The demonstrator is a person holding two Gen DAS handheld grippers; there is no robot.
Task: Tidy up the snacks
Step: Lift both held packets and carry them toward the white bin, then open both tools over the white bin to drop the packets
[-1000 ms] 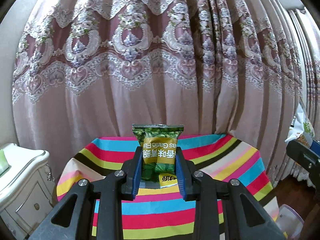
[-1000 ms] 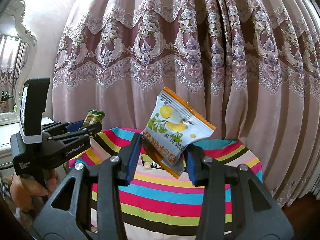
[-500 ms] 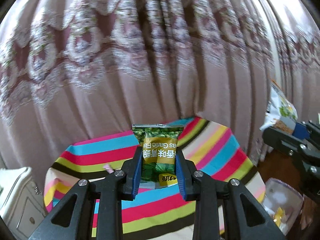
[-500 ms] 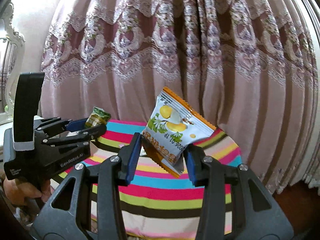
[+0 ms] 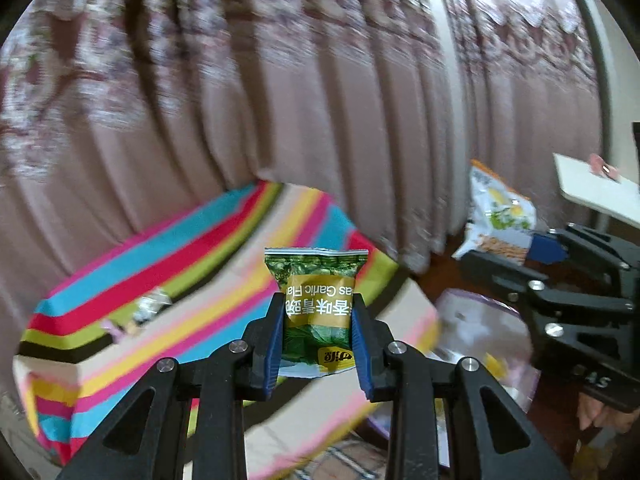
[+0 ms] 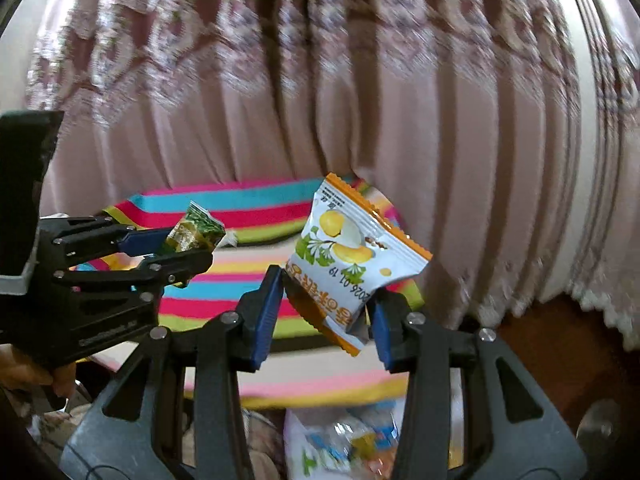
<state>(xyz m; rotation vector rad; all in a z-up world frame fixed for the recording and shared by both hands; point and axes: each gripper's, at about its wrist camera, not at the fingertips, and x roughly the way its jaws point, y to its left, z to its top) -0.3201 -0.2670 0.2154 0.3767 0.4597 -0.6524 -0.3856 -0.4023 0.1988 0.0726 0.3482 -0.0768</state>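
My left gripper [image 5: 316,344] is shut on a green garlic-pea snack packet [image 5: 316,292] and holds it in the air past the right end of the striped table [image 5: 168,288]. My right gripper [image 6: 326,310] is shut on a white and orange snack packet [image 6: 352,256], tilted, also in the air. Each gripper shows in the other's view: the right one with its packet [image 5: 496,216] at the right, the left one with its green packet [image 6: 192,232] at the left. A clear container [image 5: 480,332] with snacks inside [image 6: 344,440] sits low, below both grippers.
A pink patterned curtain [image 5: 280,80] hangs behind the table. Small wrapped snacks [image 5: 148,308] lie on the striped cloth. A white board-like surface [image 5: 592,188] is at the far right. Dark wood floor [image 6: 560,360] lies right of the table.
Both grippers have swung right and tilted down with their packets held. The table has slid left in both views and the clear container has come into view below.
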